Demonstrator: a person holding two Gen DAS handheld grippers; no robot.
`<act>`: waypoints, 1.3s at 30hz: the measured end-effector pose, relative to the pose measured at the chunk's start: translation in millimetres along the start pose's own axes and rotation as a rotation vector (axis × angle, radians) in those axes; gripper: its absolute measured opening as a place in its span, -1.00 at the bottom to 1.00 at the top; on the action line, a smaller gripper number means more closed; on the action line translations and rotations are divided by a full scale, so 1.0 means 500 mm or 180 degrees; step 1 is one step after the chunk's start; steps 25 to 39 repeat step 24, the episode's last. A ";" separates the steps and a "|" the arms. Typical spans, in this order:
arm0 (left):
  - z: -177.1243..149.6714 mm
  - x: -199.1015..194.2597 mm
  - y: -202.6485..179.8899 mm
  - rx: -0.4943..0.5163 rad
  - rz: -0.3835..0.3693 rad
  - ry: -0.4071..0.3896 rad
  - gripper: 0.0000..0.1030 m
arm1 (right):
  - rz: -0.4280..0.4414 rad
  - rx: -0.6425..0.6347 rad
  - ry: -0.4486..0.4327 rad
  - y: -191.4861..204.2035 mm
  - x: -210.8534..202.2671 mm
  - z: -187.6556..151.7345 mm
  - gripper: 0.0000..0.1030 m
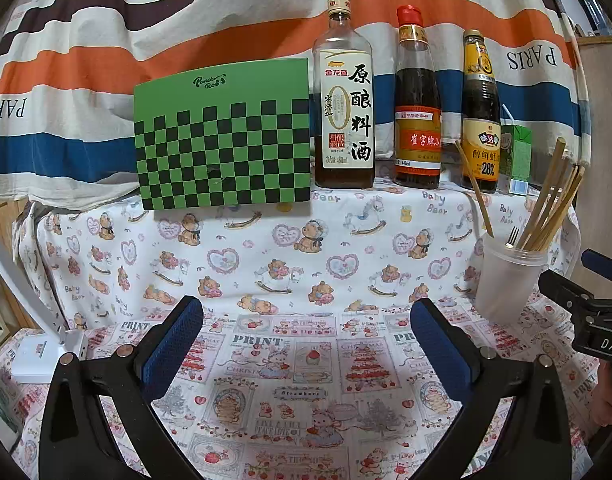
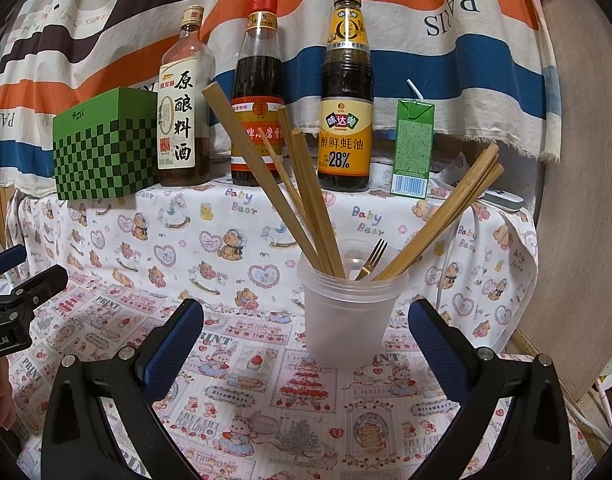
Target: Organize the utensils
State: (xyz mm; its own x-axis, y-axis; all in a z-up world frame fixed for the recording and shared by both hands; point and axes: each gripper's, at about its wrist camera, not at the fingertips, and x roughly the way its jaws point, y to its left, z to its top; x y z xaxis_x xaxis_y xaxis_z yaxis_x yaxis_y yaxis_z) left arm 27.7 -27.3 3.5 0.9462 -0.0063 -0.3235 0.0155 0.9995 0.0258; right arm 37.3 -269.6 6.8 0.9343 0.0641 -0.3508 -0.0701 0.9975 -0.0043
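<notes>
Chopsticks (image 2: 306, 196) and a fork (image 2: 371, 260) stand gathered in a plastic cup (image 2: 348, 316) on the bench (image 2: 266, 400); both grippers, left (image 1: 306, 344) and right (image 2: 306, 344), hang released and empty, apparently finished.

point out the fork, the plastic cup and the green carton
fork (image 2: 376, 252), right wrist view, on the tines
plastic cup (image 2: 346, 320), right wrist view, on the front wall
green carton (image 2: 413, 148), right wrist view, on the front face
</notes>
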 end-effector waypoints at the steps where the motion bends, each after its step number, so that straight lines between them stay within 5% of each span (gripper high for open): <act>1: 0.000 0.000 0.000 -0.0001 0.0000 0.0000 1.00 | -0.0001 0.0000 0.0000 0.000 0.001 0.000 1.00; 39: -0.003 0.001 0.005 -0.0004 0.0011 0.0030 1.00 | 0.0003 -0.0007 0.0008 -0.001 0.003 -0.001 1.00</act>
